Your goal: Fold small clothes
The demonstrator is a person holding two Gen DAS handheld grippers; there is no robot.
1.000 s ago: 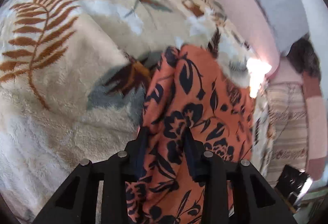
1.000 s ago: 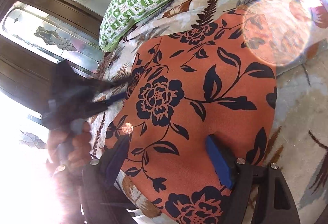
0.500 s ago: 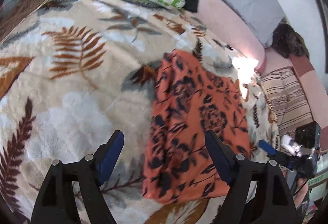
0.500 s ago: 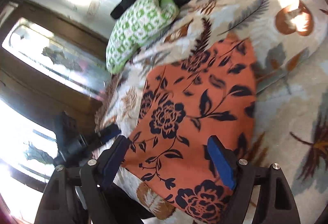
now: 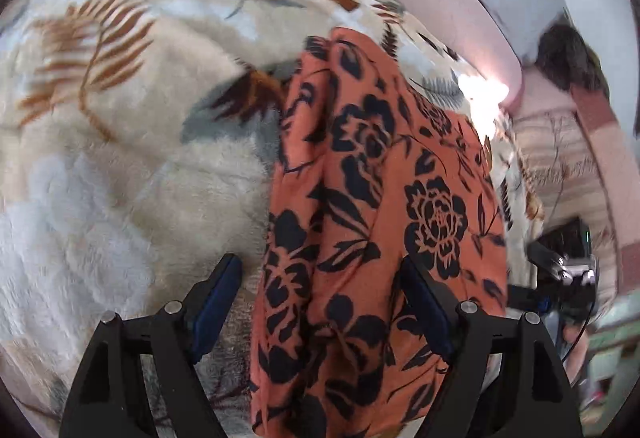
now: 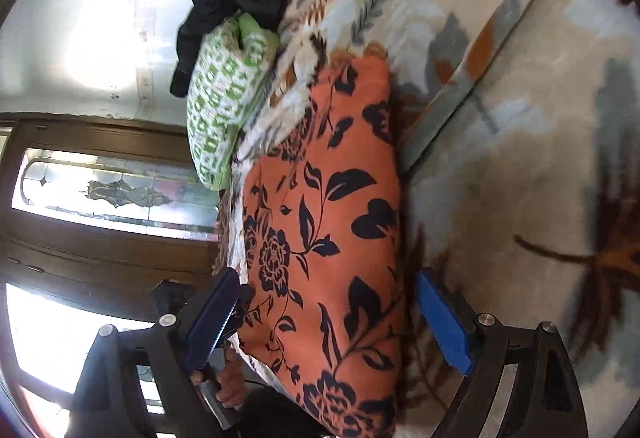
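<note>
The orange garment (image 5: 376,205) with a black flower print lies folded into a long strip on a fleecy blanket (image 5: 120,173) patterned with brown and grey leaves, which covers a bed. The left gripper (image 5: 320,302) stands over the near end of the strip with its jaws wide apart, one blue pad above the blanket just beside the cloth's edge and the other above the cloth; neither presses on it. The right gripper (image 6: 324,314) is likewise spread wide, its pads on either side of the garment (image 6: 332,222) and gripping nothing. Farther off on the bed sits a green and white pillow (image 6: 224,105) with a black cloth (image 6: 228,17) draped over its top.
</note>
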